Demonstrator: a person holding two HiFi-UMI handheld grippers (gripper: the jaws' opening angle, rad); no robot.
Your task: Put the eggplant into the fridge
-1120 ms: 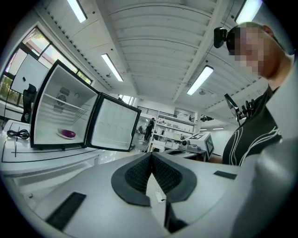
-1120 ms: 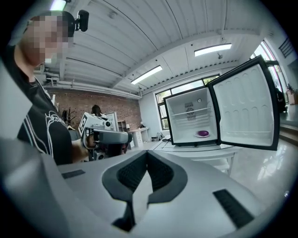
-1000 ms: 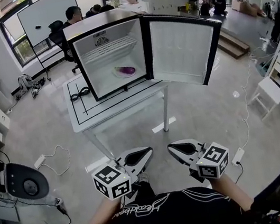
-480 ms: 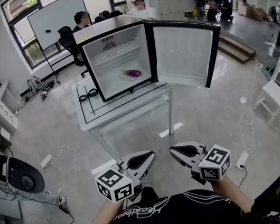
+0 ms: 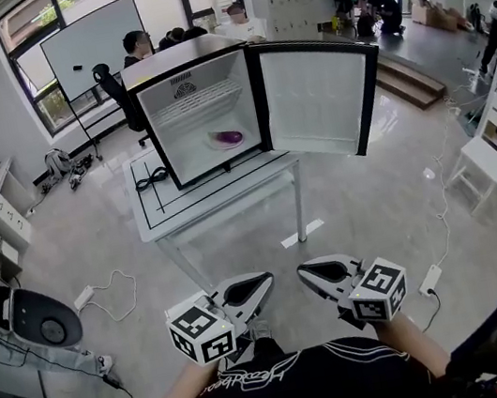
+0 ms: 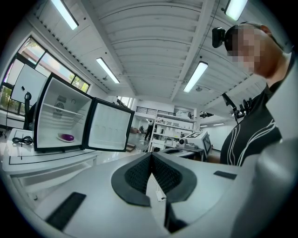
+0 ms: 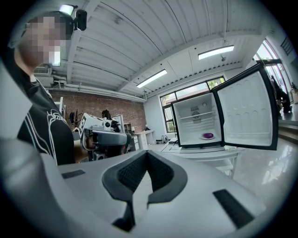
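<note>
Finding: almost nothing has altered over the last second. My left gripper (image 5: 267, 278) and right gripper (image 5: 303, 270) remain low, close to the person's torso and well apart from the small black-framed fridge with white interior (image 5: 176, 55). The fridge stands on the white table (image 5: 221, 203). Only the head view has swung slightly. Both pairs of jaws are clenched, their pads meeting, with nothing between them in either gripper view.

The small purple eggplant (image 5: 232, 135) lies on a pale round plate (image 5: 217, 141) on the fridge floor, beneath the wire shelf, where it lay a second ago. The white-lined fridge door (image 5: 317, 100) still stands wide open to the right.

Assessment: the placement itself looks complete, since the eggplant is inside and neither gripper carries anything. In my judgement, the only step possibly outstanding is shutting the door, which would need an approach across the floor. The coiled black cable (image 5: 149, 175) on the table beside the fridge is clear of the door's swing
</note>
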